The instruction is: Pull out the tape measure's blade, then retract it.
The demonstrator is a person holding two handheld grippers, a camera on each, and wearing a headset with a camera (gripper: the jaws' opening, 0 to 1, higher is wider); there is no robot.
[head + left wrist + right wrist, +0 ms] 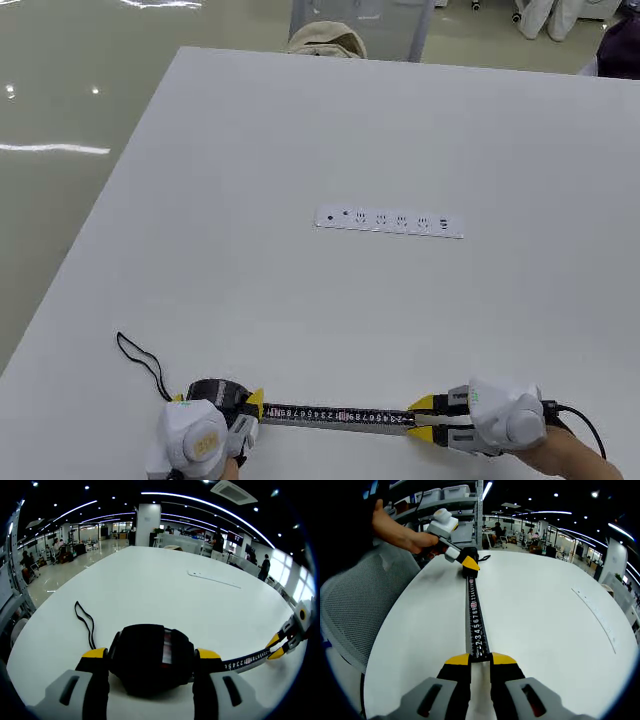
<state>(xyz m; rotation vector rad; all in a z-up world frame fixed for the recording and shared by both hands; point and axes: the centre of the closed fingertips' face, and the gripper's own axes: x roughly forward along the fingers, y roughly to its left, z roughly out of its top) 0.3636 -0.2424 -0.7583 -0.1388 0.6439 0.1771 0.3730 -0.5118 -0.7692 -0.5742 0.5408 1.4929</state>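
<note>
On the smooth white bench [300, 130], a thin black cord loop [140, 357] trails left of the rounded black tape measure [150, 652]. The left gripper [252, 408] clamps this case between its yellow-tipped fingers [95, 654]. The flat, numbered blade [335, 415] runs right to the right gripper [420, 418], whose fingers [457, 659] pinch its end. A long white power strip [389, 221] lies well beyond.

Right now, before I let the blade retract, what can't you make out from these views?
End hook of the blade: hidden between the jaws of the right gripper, in the right gripper view and the head view.
Sides of the tape measure case, and any lock: covered by the left gripper in the head view, and by its jaws in the left gripper view.
Markings on the power strip: too small in the head view.
</note>
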